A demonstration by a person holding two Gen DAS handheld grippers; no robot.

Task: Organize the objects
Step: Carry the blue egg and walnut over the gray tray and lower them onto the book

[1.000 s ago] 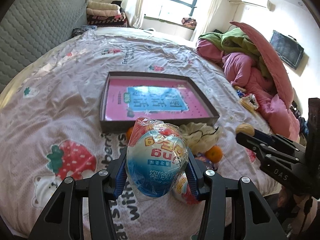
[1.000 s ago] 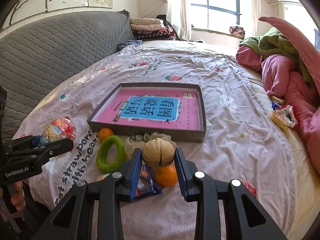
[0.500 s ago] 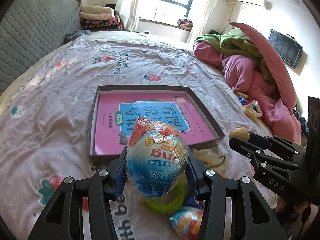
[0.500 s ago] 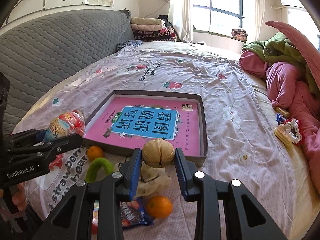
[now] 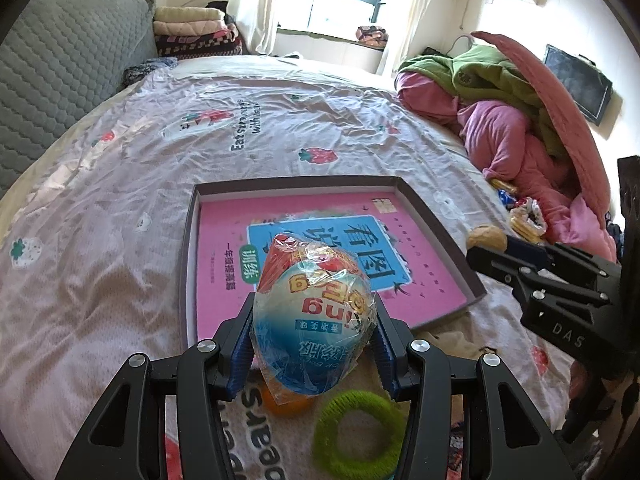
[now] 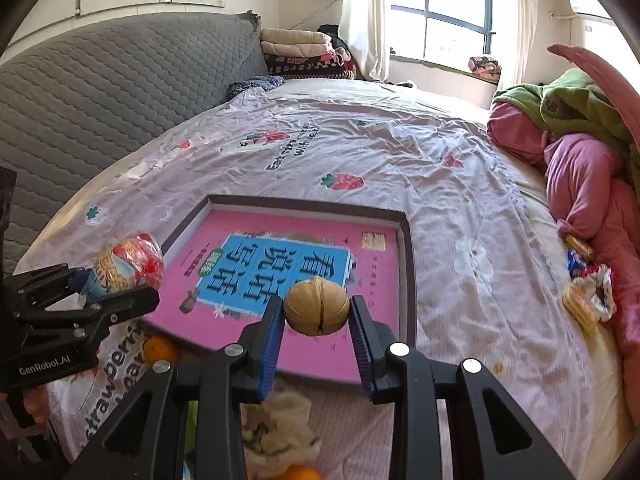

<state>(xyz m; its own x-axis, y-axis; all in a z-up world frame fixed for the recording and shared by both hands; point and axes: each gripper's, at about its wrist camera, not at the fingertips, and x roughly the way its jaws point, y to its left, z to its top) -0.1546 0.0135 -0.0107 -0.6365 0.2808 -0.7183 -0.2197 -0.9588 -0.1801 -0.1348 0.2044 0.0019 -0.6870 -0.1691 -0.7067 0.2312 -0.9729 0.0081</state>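
My left gripper (image 5: pixel 314 340) is shut on a plastic-wrapped toy egg (image 5: pixel 314 320), blue, white and red, held above the near edge of a shallow dark box (image 5: pixel 192 240) with a pink book inside. My right gripper (image 6: pixel 316 320) is shut on a walnut (image 6: pixel 316 306) and holds it over the box's near edge (image 6: pixel 408 264). The egg also shows in the right wrist view (image 6: pixel 128 266), and the walnut in the left wrist view (image 5: pixel 486 237). A green yarn ring (image 5: pixel 358 430) and an orange (image 5: pixel 286 404) lie on the bed below the left gripper.
A small orange (image 6: pixel 160 350), a crumpled cream cloth (image 6: pixel 276 428) and another orange (image 6: pixel 298 472) lie before the box. Snack packets (image 6: pixel 586 296) lie at the right by a pile of pink and green bedding (image 6: pixel 580 168). A grey headboard (image 6: pixel 100 92) stands on the left.
Both grippers have moved forward toward the box with the egg and walnut still held; the loose items on the bed have slid back beneath them.
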